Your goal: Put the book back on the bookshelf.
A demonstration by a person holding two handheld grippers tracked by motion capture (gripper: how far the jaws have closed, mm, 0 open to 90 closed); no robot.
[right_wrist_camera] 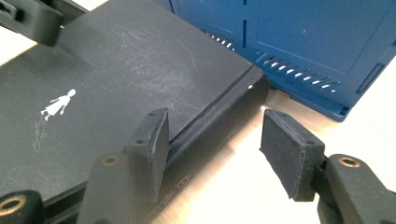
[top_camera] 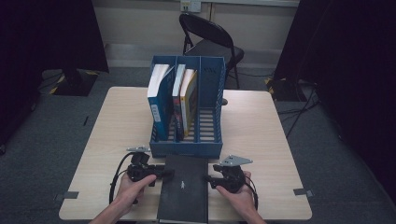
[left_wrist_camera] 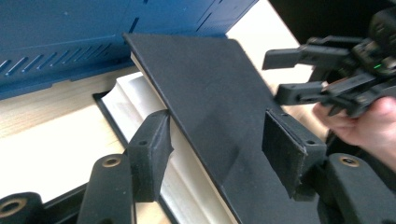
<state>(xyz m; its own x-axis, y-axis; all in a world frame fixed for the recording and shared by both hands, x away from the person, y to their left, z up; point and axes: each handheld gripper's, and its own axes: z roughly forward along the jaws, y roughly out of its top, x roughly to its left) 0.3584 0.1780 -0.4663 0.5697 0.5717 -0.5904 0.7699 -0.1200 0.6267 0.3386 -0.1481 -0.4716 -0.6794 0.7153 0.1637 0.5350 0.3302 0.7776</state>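
So the left gripper [left_wrist_camera: 215,154] straddled the black book's [top_camera: 183,186] lifted cover edge, not clamped; right gripper [right_wrist_camera: 212,154] gaped at the spine edge, bare table [right_wrist_camera: 243,186] beneath.

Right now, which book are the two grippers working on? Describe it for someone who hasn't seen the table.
Find the blue file rack mid-table. Directly in front of it, at the near edge, lies a black book, flat, between the left gripper and right gripper. The rack's books stand upright with colourful covers; this one has a tiny white figure.

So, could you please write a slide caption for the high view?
Two hand-held grippers, left gripper and right gripper, flank a black book before a blue file rack.
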